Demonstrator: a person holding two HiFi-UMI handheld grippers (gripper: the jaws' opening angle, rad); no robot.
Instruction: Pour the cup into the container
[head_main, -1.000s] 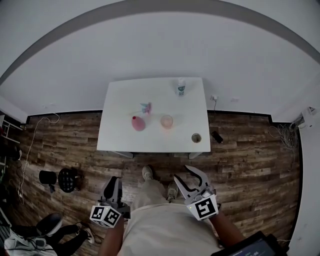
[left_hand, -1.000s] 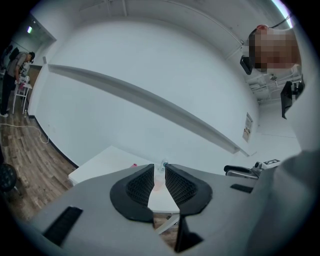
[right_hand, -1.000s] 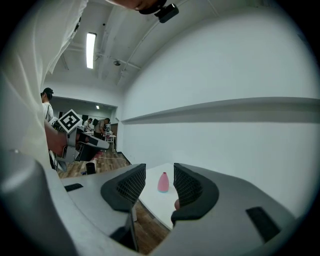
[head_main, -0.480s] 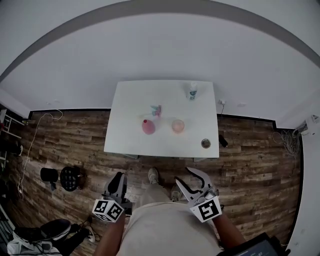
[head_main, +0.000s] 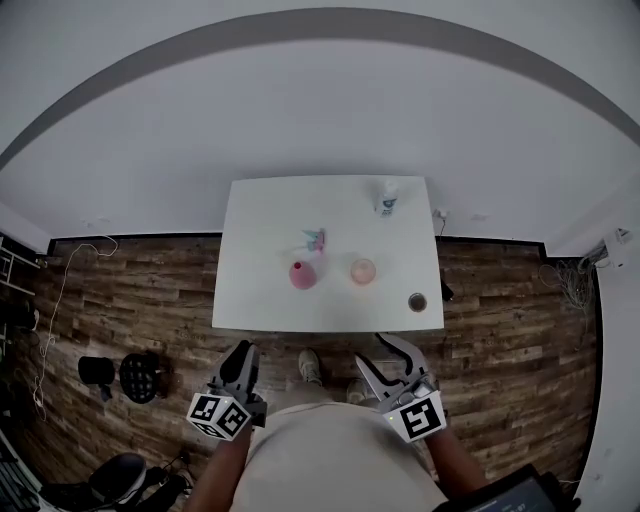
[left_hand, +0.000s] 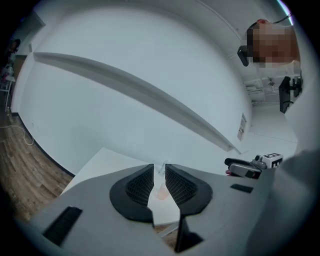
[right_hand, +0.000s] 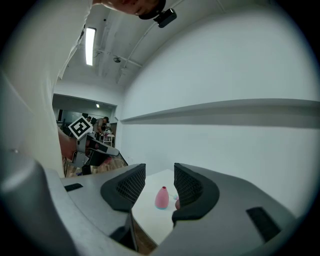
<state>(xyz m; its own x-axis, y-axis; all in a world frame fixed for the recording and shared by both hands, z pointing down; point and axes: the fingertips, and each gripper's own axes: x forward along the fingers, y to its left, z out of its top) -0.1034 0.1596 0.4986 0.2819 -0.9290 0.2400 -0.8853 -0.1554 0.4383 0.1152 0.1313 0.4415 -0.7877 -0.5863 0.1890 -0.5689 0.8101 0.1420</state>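
A white table (head_main: 260, 300) stands against the wall ahead of me. On it are a pink vase-shaped vessel (head_main: 302, 275), a translucent pink cup (head_main: 363, 270), a small blue-pink item (head_main: 316, 240), a white bottle (head_main: 387, 198) at the back and a small dark round container (head_main: 417, 301) near the front right corner. Both grippers hover short of the table's front edge, touching nothing. My left gripper (head_main: 243, 360) (left_hand: 159, 167) has its jaws a narrow slit apart and empty. My right gripper (head_main: 385, 352) (right_hand: 160, 170) is open wider and empty, with the pink vessel (right_hand: 161, 198) seen between its jaws.
Wood-plank floor surrounds the table. Black round objects (head_main: 130, 372) and a cable lie on the floor to the left. A dark item (head_main: 446, 292) sits on the floor by the table's right side. My shoes (head_main: 310, 365) are just before the table.
The table has come nearer in the head view, and both grippers have moved forward toward its front edge. Neither gripper's jaws have visibly changed.
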